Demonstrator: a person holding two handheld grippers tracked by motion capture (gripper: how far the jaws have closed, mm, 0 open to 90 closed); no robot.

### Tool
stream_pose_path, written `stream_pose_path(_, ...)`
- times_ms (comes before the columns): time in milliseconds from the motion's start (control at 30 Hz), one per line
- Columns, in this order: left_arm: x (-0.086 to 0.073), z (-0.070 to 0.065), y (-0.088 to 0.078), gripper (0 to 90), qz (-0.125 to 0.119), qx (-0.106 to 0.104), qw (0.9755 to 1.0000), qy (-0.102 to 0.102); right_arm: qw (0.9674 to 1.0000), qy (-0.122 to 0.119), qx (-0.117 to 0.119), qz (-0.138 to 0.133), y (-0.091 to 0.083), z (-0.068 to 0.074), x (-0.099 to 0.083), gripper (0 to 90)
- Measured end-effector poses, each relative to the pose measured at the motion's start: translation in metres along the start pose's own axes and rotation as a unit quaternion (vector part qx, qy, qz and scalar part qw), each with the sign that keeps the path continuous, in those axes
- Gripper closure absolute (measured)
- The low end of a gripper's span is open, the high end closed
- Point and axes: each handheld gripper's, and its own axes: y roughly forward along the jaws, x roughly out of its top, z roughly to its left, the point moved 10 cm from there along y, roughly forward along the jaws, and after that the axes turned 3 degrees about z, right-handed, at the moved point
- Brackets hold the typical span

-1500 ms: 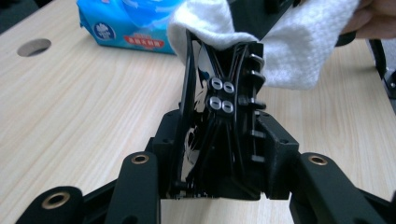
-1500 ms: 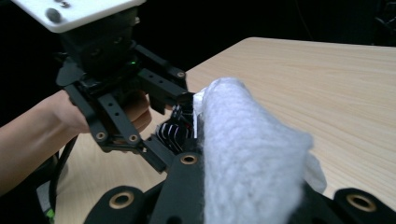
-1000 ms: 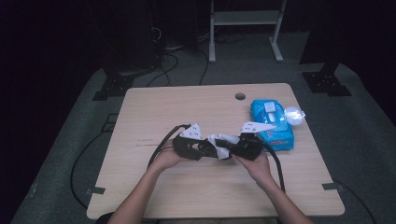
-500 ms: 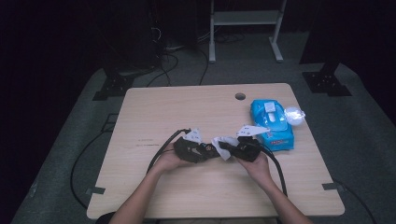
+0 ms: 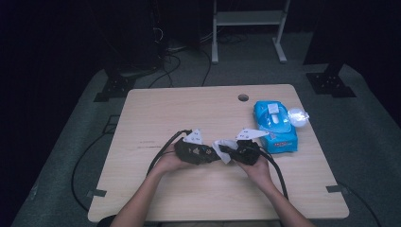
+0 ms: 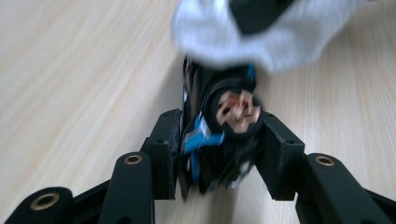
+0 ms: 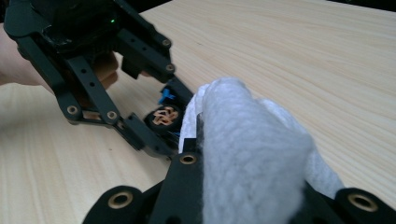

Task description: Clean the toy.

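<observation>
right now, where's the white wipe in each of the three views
High view: the white wipe sits mid-table between the left gripper and right gripper.
Left gripper view: top centre, blurred, just beyond the small black toy car clamped in the jaws.
Right gripper view: large in the lower centre, draped over that gripper's jaws.
Shared landmark: the toy car's copper-coloured wheel hub, right beside the wipe in both gripper views.
</observation>
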Motion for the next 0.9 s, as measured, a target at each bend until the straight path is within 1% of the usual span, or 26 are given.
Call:
stream_pose_path(67, 0.002, -0.001, 0.001, 56.5, 0.001, 0.004, 1.0, 0.009, 0.9999, -0.003, 0.009, 0.001, 0.003, 0.006, 0.001, 84.4)
stream_pose_path(100, 0.001, -0.001, 0.0, 57.0, 0.002, 0.004, 0.9999, 0.009, 0.9999, -0.005, 0.011, 0.002, 0.004, 0.008, 0.002, 84.4)
stream_pose_path(233, 0.001, 0.0, 0.0, 57.8, 0.004, 0.006, 0.9999, 0.012, 0.9999, -0.009, 0.008, 0.005, 0.003, 0.007, 0.001, 84.3)
stream_pose_path(267, 0.001, 0.0, -0.001, 57.9, 0.006, 0.006, 0.9999, 0.013, 0.9999, -0.01, -0.007, 0.006, -0.003, -0.001, 0.0, 84.4)
stream_pose_path(300, 0.0, 0.0, -0.001, 57.9, 0.006, 0.006, 0.9999, 0.015, 0.9998, -0.01, -0.013, 0.006, -0.005, -0.005, -0.001, 84.3)
stream_pose_path(367, 0.0, 0.0, -0.002, 57.9, 0.007, 0.006, 0.9998, 0.015, 0.9997, -0.001, -0.026, 0.003, -0.013, -0.016, -0.003, 84.3)
stream_pose_path(433, 0.0, 0.0, -0.002, 57.9, 0.007, 0.003, 0.9999, 0.014, 0.999, 0.002, -0.044, 0.006, -0.019, -0.026, -0.004, 84.3)
stream_pose_path(467, 0.0, 0.0, -0.002, 58.0, 0.007, 0.003, 0.9999, 0.014, 0.999, 0.002, -0.044, 0.006, -0.019, -0.026, -0.004, 84.3)
stream_pose_path(500, 0.0, 0.0, -0.002, 58.0, 0.006, 0.004, 0.9999, 0.013, 0.999, 0.007, -0.043, 0.005, -0.021, -0.028, -0.004, 84.4)
stream_pose_path(533, 0.0, 0.0, -0.001, 58.0, 0.005, 0.005, 0.9999, 0.014, 0.9991, 0.011, -0.04, 0.004, -0.02, -0.026, -0.003, 84.4)
stream_pose_path(600, 0.0, 0.0, -0.002, 58.0, 0.006, 0.005, 0.9999, 0.014, 0.9995, 0.008, -0.029, 0.004, -0.014, -0.02, -0.002, 84.3)
stream_pose_path(633, -0.001, 0.001, -0.003, 58.0, 0.01, 0.004, 0.9998, 0.017, 0.9996, 0.006, -0.026, 0.006, -0.012, -0.018, -0.002, 84.3)
stream_pose_path(700, -0.001, 0.001, -0.004, 58.0, 0.01, 0.005, 0.9999, 0.013, 0.9995, -0.003, -0.029, 0.009, -0.011, -0.017, -0.001, 84.2)
stream_pose_path(733, -0.002, 0.002, -0.004, 58.1, 0.01, 0.005, 0.9999, 0.013, 0.9995, -0.002, -0.031, 0.009, -0.012, -0.019, -0.001, 84.2)
stream_pose_path(800, -0.003, 0.003, -0.005, 58.1, 0.009, 0.004, 0.9999, 0.009, 0.9989, -0.003, -0.045, 0.011, -0.017, -0.027, -0.002, 84.2)
stream_pose_path(833, -0.003, 0.003, -0.006, 58.1, 0.007, 0.003, 0.9999, 0.008, 0.9985, 0.005, -0.054, 0.009, -0.021, -0.035, -0.004, 84.2)
stream_pose_path(867, -0.003, 0.003, -0.005, 58.1, 0.007, 0.003, 0.9999, 0.008, 0.9985, 0.02, -0.052, 0.002, -0.025, -0.042, -0.005, 84.2)
stream_pose_path(900, -0.003, 0.002, -0.005, 58.2, 0.007, 0.002, 0.9999, 0.009, 0.9983, 0.023, -0.054, 0.0, -0.026, -0.045, -0.005, 84.2)
